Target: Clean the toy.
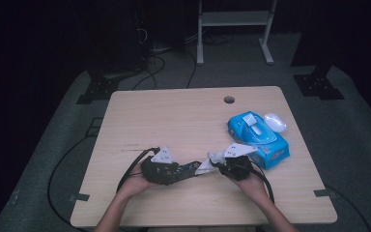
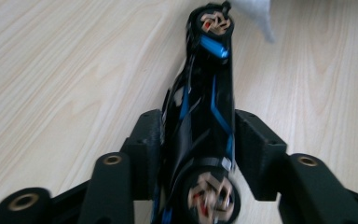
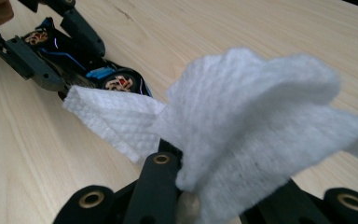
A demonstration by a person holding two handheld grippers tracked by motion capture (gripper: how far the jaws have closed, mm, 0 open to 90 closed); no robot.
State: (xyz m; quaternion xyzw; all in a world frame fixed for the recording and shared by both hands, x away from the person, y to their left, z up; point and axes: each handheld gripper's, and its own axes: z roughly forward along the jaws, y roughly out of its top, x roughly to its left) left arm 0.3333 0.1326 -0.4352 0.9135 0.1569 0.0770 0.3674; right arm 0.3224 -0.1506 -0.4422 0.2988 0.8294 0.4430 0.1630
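Surface: a pale wooden table [image 1: 174, 116] with a round cable hole [image 1: 229, 99] near its far edge, well beyond both grippers
Room: dark, grey floor, black cables and a white frame [image 1: 234, 29] behind the table
Left gripper [image 1: 181, 171]: jaws partly closed on a black toy car with blue stripes [image 2: 200, 116]; the car lies lengthwise between the jaws with both pads against its sides
Car's place: its nose points out past the left jaws toward the right gripper, and its far wheel is just beside the wipe
Right gripper [image 1: 211, 162]: jaws nearly closed, pinching a white wet wipe [image 3: 242, 126] that fans out above them; one corner of the wipe reaches the car's nose
Right of the right gripper: a blue pack of wipes [image 1: 258, 137] with its white lid [image 1: 275, 122] flipped open, near that gripper
High view: both hands, the pack and the room
Left gripper view: the car's wheels and the grip close up
Right gripper view: the wipe's embossed weave and the left jaws around the car
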